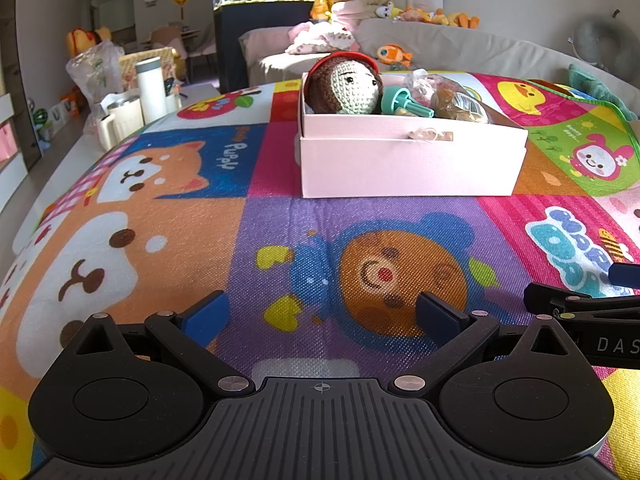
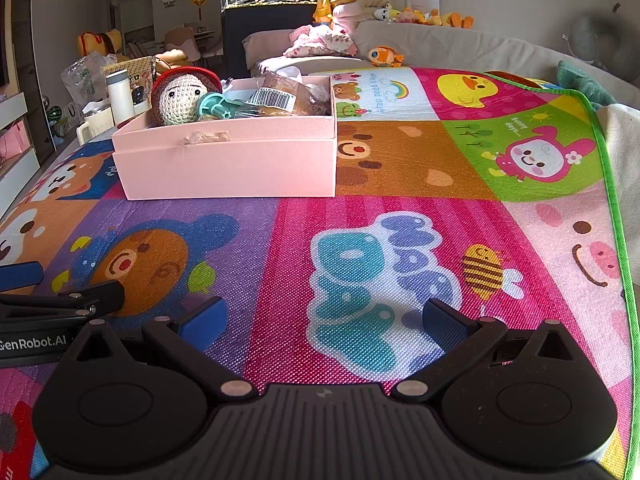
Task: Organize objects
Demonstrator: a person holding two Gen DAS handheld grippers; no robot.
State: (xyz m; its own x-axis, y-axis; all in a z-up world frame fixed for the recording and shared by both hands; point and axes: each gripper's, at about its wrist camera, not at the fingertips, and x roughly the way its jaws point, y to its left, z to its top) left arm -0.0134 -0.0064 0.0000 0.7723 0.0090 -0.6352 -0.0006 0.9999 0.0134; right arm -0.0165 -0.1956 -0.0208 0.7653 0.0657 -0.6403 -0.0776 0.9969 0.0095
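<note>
Judging from the filled pink box (image 1: 412,160), sorting appears finished, both the left tool (image 1: 322,314) and right tool (image 2: 322,320) being held wide open and empty above the mat (image 2: 400,208), so that only withdrawal is called for.

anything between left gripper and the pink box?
Nothing: in the left wrist view only bare colourful cartoon play mat separates the open left gripper from the pink cardboard box.
</note>
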